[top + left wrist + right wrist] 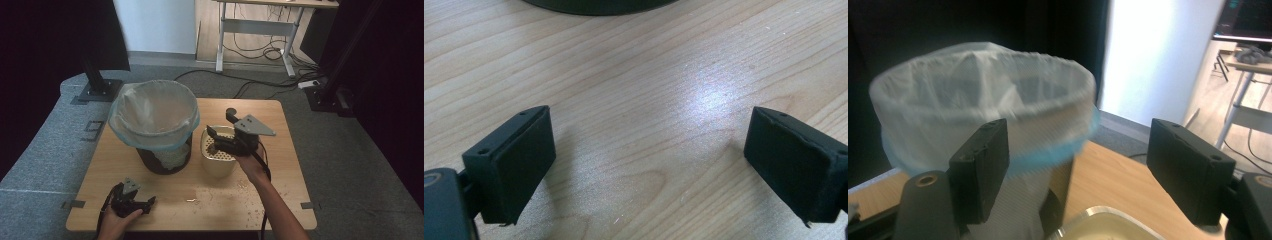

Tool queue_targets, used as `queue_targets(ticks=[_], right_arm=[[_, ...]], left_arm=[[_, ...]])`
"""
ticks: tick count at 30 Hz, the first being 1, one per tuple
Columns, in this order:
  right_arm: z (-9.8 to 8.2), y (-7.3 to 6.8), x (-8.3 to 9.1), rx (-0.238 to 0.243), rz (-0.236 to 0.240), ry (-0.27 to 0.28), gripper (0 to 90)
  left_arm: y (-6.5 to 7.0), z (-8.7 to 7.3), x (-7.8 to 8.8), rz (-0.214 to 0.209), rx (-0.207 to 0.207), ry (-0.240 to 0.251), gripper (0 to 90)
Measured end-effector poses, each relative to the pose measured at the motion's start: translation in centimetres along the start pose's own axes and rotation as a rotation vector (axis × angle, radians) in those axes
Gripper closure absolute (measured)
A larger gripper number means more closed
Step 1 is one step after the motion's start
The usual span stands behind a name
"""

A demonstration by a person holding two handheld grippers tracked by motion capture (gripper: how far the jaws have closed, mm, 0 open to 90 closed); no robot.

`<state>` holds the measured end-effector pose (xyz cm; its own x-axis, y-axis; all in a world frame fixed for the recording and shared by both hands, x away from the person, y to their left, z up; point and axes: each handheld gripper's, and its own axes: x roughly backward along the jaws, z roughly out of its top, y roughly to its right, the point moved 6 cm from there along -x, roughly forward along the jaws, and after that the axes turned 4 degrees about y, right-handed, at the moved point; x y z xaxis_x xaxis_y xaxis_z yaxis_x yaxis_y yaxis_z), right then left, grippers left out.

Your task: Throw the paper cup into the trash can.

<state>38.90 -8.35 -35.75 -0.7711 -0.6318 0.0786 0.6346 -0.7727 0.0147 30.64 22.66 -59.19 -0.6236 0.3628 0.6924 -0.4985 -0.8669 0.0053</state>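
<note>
A black bin lined with a clear plastic bag (155,120) stands on the wooden table (280,150), left of centre. Right beside it sits a cream tub (218,161) with a perforated insert and some brown bits inside. My right gripper (220,125) hovers open over the tub's far rim, holding nothing. From the right gripper view, its jaws (1083,165) frame the bagged bin (973,100), with the tub's rim (1108,220) just below. My left gripper (145,202) rests open near the front left edge. Its jaws (649,160) stand wide apart over bare wood (649,75).
Brown crumbs (240,192) lie scattered on the table in front of the tub. The bin's dark base (599,5) shows at the top of the left gripper view. A black stand foot (100,90) and a desk with cables (260,30) stand beyond the table.
</note>
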Motion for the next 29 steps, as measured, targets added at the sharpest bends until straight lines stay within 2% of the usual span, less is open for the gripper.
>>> queue_targets(ticks=[6, 15, 23, 26, 29], right_arm=[[-3.4, 2.0, 2.9, -0.031, -0.044, -0.004, 25.8], [-9.8, 3.4, 5.9, -0.049, -0.086, -0.076, 26.2], [-14.8, 4.1, 7.1, -0.097, -0.118, -0.138, 26.6], [-15.8, 4.3, 7.1, -0.115, -0.124, -0.152, 26.8], [-16.1, 4.5, 7.1, -0.101, -0.136, -0.159, 26.8]], left_arm=[[0.0, 0.0, 0.0, 0.001, 0.0, 0.0, 5.7], [0.0, 0.0, 0.0, 0.001, 0.001, -0.001, 5.7], [0.0, 0.0, 0.0, 0.003, 0.003, -0.001, 5.7], [0.0, 0.0, 0.0, 0.002, 0.003, 0.0, 5.7], [0.0, 0.0, 0.0, 0.003, 0.003, -0.001, 5.8]])
